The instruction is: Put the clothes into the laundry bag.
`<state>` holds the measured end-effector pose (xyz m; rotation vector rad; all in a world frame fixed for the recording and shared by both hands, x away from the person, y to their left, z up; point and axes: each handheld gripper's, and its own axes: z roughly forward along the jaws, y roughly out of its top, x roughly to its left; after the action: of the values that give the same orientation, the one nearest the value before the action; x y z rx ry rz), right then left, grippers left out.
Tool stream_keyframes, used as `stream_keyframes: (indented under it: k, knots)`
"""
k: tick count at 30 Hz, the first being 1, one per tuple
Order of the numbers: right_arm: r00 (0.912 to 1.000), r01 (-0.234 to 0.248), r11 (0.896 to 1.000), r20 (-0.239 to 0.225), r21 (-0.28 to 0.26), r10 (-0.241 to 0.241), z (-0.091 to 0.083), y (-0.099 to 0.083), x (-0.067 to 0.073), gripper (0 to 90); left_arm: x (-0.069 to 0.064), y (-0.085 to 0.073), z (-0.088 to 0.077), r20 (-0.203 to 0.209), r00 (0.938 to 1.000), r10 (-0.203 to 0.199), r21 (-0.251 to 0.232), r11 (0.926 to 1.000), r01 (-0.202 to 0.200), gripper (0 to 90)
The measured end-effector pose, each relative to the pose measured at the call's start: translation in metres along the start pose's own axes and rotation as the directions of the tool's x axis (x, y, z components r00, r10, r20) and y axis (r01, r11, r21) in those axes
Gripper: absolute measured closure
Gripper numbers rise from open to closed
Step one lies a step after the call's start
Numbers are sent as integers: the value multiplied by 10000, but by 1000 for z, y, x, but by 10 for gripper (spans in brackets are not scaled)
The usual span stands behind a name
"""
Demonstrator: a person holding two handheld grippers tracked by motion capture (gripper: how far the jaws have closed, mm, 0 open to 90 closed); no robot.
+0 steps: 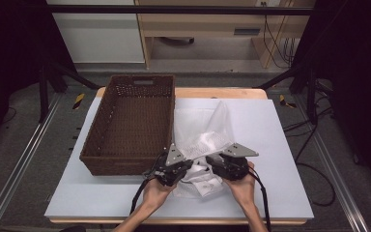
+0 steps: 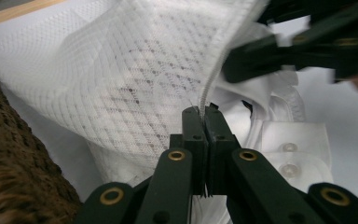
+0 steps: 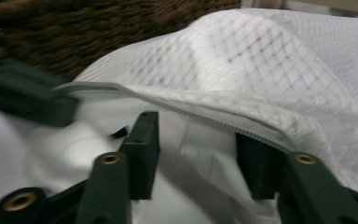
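Note:
A white mesh laundry bag (image 1: 200, 126) lies on the table just right of the brown wicker basket (image 1: 133, 121). A white shirt with buttons (image 2: 289, 149) lies at the bag's near mouth, beside my grippers (image 1: 200, 183). My left gripper (image 2: 204, 112) is shut on the bag's hemmed edge (image 2: 214, 70) and holds it up. My right gripper (image 3: 198, 140) is open, with its jaws spread under the lifted mesh edge (image 3: 205, 105) and around white cloth. In the high view the left gripper (image 1: 188, 166) and the right gripper (image 1: 211, 163) nearly meet.
The wicker basket's rim (image 2: 9, 154) stands close on the left of the left gripper. The light tabletop (image 1: 275, 145) extends to the right of the bag. Dark frame posts (image 1: 311, 92) and floor cables (image 1: 319, 140) lie beyond the table.

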<state>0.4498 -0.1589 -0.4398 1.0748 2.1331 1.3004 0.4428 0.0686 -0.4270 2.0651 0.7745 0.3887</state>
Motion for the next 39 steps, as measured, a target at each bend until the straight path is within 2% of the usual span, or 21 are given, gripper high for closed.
stream_keyframes:
  k: [2, 4, 7, 10, 12, 13, 15, 16, 18, 21, 23, 24, 26, 28, 31, 33, 36, 39]
  knots:
    - [9988, -85, 9998, -473, 158, 92, -7, -5, 0, 441, -1, 0, 2, 13, 10000, 0, -23, 10000, 0, 882]
    - [9983, -121, 9997, -576, 197, 133, -10, -12, 2, 414, -3, 1, 3, -21, 10000, 65, -25, 10000, -65, 882]
    - [9985, 99, 9993, -549, 356, -80, -6, -21, 4, 396, -2, 1, 3, -37, 10000, 57, -75, 10000, -58, 882]
    - [9990, 38, 9995, -457, 313, -24, 1, -26, 8, 397, -2, 1, 2, 34, 10000, 21, -144, 9999, -21, 882]
    - [9992, 319, 9974, -243, 650, -304, 13, -29, 11, 417, -2, 1, 2, 142, 9999, 44, -224, 9997, -41, 882]
    - [9994, 338, 9964, -121, 782, -330, 17, -29, 11, 448, -2, 2, 1, 124, 9999, 65, -223, 9997, -62, 882]
    - [9992, 302, 9962, 248, 813, -323, 24, -29, 11, 585, -3, 3, 0, 168, 9998, 103, -274, 9996, -98, 882]
    - [9990, 127, 9959, 419, 893, -165, 26, -27, 9, 608, -4, 3, -1, 203, 9997, 111, -304, 9995, -105, 882]
    - [9969, -100, 9953, 792, 968, 23, 30, -23, 7, 724, -5, 4, -3, 240, 9996, 142, -359, 9993, -133, 882]
    - [9839, -173, 9968, 1787, 776, 32, 36, -17, 6, 797, -6, 5, -6, 286, 9994, 212, -354, 9992, -202, 882]
    - [9670, -510, 9979, 2518, 390, 395, 40, -13, 1, 802, -7, 3, -6, 328, 9992, 243, -324, 9992, -232, 881]
    - [9584, -789, 9966, 2766, 217, 698, 43, -11, -2, 802, -7, 2, -6, 338, 9991, 259, -251, 9994, -250, 881]
    - [9465, -897, 9959, 3119, 83, 826, 48, -11, -8, 797, -7, 0, -2, 312, 9992, 252, -114, 9996, -249, 881]
    - [9515, -960, 9953, 2950, 146, 874, 48, -10, -10, 766, -6, -3, 3, 275, 9993, 242, 18, 9997, -243, 881]
    - [9765, -898, 9953, 1995, 357, 809, 38, -9, -13, 594, -6, -6, 10, 232, 9994, 250, 211, 9995, -255, 881]
    - [9882, -640, 9973, 1415, 372, 581, 25, -9, -14, 496, -6, -7, 13, 226, 9995, 207, 254, 9995, -212, 881]
    - [9965, -376, 9979, 767, 518, 336, 9, -12, -14, 386, -5, -6, 15, 246, 9996, 168, 225, 9996, -174, 881]
    - [9991, -50, 9960, 429, 890, 11, -1, -18, -12, 341, -5, -5, 15, 237, 9996, 158, 181, 9997, -163, 881]
